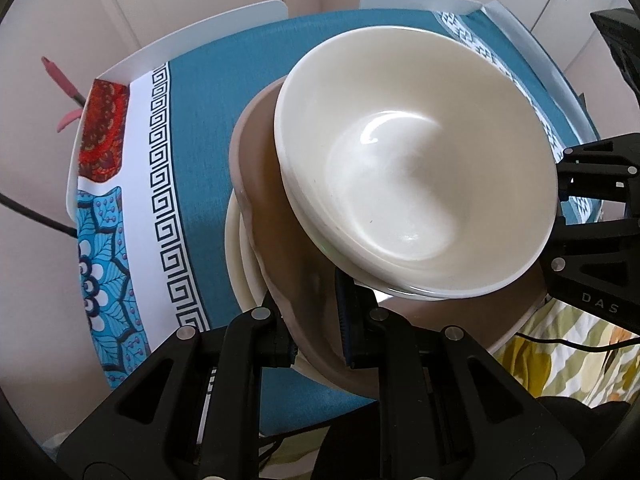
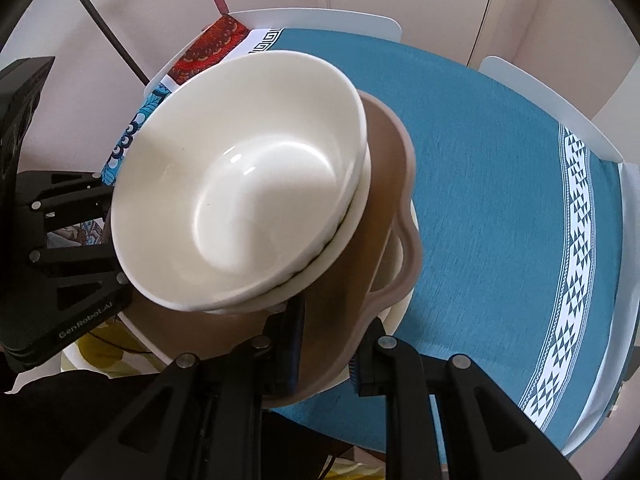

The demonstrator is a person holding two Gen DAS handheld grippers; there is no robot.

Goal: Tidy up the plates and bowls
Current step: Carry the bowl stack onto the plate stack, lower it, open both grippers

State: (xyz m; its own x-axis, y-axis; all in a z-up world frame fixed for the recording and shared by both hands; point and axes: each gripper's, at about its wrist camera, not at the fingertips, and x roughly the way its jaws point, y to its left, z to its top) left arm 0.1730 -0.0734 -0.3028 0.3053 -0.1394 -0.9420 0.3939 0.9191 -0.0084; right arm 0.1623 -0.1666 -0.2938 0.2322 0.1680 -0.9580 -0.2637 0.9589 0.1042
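Two nested cream bowls (image 1: 416, 176) (image 2: 240, 184) sit on a brown wavy-rimmed plate (image 1: 264, 184) (image 2: 392, 184), which rests on a cream plate (image 1: 236, 264) (image 2: 404, 292). The whole stack is tilted and held above the table. My left gripper (image 1: 318, 340) is shut on the near rim of the plates. My right gripper (image 2: 324, 360) is shut on the opposite rim of the same plates. Each gripper shows in the other's view, the right one at the right edge (image 1: 592, 208) and the left one at the left edge (image 2: 68, 248).
A round table with a teal cloth (image 1: 200, 120) (image 2: 480, 160) lies under the stack. White chair backs (image 1: 420, 0) (image 2: 320, 16) stand at the far side. A floral fabric (image 1: 560, 352) lies at the near edge.
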